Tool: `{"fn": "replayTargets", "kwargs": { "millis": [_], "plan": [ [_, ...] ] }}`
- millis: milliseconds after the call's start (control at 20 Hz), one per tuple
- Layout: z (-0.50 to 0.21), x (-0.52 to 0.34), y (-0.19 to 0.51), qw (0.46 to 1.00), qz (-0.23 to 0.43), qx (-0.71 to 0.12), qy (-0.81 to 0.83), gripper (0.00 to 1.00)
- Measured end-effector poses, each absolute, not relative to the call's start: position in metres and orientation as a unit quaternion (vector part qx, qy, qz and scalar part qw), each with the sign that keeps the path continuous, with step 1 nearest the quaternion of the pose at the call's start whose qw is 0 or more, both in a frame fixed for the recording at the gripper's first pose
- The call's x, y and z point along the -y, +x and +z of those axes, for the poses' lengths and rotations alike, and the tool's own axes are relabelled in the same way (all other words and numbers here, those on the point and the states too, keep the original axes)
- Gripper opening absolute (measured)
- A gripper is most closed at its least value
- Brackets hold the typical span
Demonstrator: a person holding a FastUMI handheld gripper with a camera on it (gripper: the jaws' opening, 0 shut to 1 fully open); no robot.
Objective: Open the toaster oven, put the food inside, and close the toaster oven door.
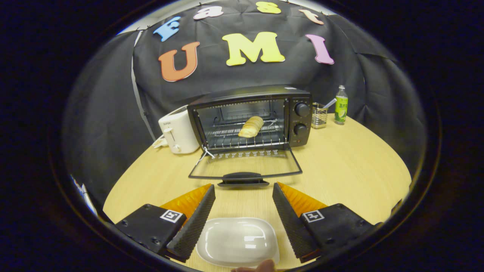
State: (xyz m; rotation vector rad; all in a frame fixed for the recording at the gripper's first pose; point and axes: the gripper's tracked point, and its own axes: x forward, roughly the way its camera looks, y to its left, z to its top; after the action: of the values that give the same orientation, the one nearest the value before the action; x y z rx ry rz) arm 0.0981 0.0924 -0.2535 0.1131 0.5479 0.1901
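A black toaster oven [251, 117] stands at the back of the wooden table with its glass door [245, 163] folded down flat toward me. A bread roll [251, 126] lies on the wire rack inside. The door's black handle [243, 178] sits just ahead of my fingertips. My gripper [243, 192] is open, its fingers spread wide with nothing held. An empty white plate [237, 241] rests on the table between the fingers, close to me.
A white toaster [177, 132] stands left of the oven. Right of it are a wire cup holder [319, 115] and a green bottle [341, 105]. A fingertip [261, 266] shows by the plate's near rim. The round table's edge [401, 166] curves off to the right.
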Motion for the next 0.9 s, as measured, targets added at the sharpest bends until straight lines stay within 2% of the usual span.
{"fn": "replayTargets", "kwargs": {
  "millis": [200, 550, 900],
  "plan": [
    [-0.286, -0.102, 0.106, 0.944, 0.106, -0.309, 0.04, 1.0],
    [-0.319, -0.105, 0.136, 0.933, 0.087, -0.347, 0.021, 1.0],
    [-0.33, -0.104, 0.157, 0.936, 0.058, -0.348, 0.0, 1.0]
  ]
}}
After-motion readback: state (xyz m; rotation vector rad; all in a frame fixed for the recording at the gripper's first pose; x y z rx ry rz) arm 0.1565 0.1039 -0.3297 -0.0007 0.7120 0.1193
